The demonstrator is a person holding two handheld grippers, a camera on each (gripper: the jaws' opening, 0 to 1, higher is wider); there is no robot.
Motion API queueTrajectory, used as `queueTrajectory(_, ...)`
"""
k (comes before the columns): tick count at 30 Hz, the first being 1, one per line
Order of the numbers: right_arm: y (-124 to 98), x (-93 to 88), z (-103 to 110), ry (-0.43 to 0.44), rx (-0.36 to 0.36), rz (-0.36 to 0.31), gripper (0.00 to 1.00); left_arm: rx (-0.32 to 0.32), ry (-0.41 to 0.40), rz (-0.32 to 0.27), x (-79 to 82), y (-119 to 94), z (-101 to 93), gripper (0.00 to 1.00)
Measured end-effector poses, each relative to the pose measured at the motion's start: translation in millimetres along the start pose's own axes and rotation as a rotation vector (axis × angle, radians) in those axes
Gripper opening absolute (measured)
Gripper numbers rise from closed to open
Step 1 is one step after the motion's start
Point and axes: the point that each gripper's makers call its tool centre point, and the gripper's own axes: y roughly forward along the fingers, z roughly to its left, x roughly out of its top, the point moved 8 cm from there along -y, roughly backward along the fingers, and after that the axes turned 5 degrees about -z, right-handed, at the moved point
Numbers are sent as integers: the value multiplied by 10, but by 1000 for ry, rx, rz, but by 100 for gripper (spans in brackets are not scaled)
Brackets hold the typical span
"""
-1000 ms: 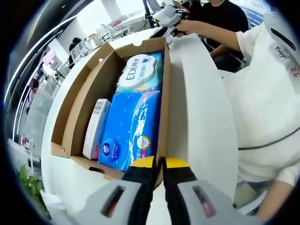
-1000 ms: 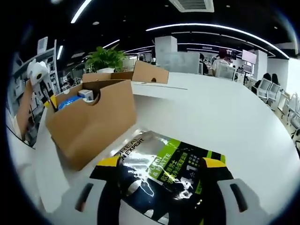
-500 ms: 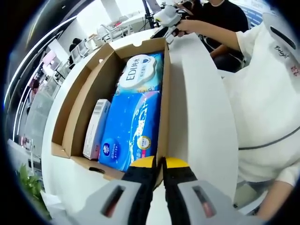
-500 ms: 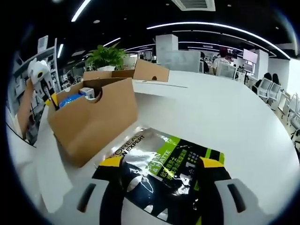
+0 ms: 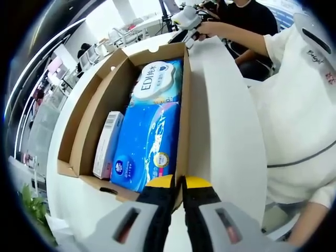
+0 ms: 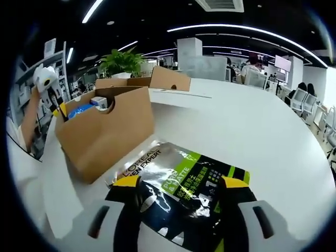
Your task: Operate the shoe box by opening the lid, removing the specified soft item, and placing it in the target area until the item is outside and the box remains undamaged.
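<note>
The brown cardboard shoe box (image 5: 86, 113) stands open on the white table, its lid (image 5: 67, 123) folded out to the side. My left gripper (image 5: 178, 182) is shut on the box's near wall. Inside lie a blue tissue pack (image 5: 147, 142), a white EDI wipes pack (image 5: 157, 81) and a small white carton (image 5: 107, 142). In the right gripper view a black, silver and green L'Oreal pouch (image 6: 178, 173) lies flat on the table beside the shoe box (image 6: 110, 131). My right gripper (image 6: 179, 182) is open, with one jaw on either side of the pouch's near end.
A person in a white top (image 5: 299, 105) stands close to the table's right edge. The left gripper (image 6: 55, 105) shows at the box's far end. A potted plant (image 6: 122, 63) stands behind the lid (image 6: 168, 80). Bare white table (image 6: 252, 121) stretches to the right.
The right gripper view has shifted slightly and the pouch's far end sits a little farther from the jaws. The left gripper view is unchanged.
</note>
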Motion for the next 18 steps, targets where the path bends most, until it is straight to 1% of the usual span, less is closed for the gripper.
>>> queueTrajectory(3,-11,40,10,-16,-16,36,64,-3,-1,-1,0,1,4,5)
queueTrajectory(4,-37,80,26,-29,-24,16,65,-3,-1,-1,0,1,4,5)
queueTrajectory(5,-49,130,29,-32,-33,-22,65,-4,-2,0,0,2,6,5)
queueTrajectory(6,-75,187,40,-28,-32,-56,67,-4,-2,0,0,2,6,5)
queueTrajectory(7,-89,215,43,-28,-36,-71,70,-4,-3,0,1,2,7,5)
queueTrajectory(10,-146,284,44,-43,-55,-89,70,-3,-4,-2,1,2,6,5)
queueTrajectory(11,-158,302,39,-37,-56,-98,70,-3,-5,-3,0,2,6,5)
queueTrajectory(12,-169,325,35,-13,-44,-108,69,-3,-6,-3,0,1,6,5)
queueTrajectory(13,-174,349,36,-1,-29,-126,69,-2,-9,-3,0,1,7,5)
queueTrajectory(14,-187,396,41,14,-16,-157,67,-5,-11,-3,0,2,7,5)
queueTrajectory(16,-211,442,-5,10,-17,-169,57,-14,5,-1,1,4,7,4)
queueTrajectory(17,-217,456,-8,8,-19,-176,56,-15,17,0,1,5,8,4)
queueTrajectory(18,-227,513,-35,-3,-21,-194,57,-17,23,-2,0,6,4,4)
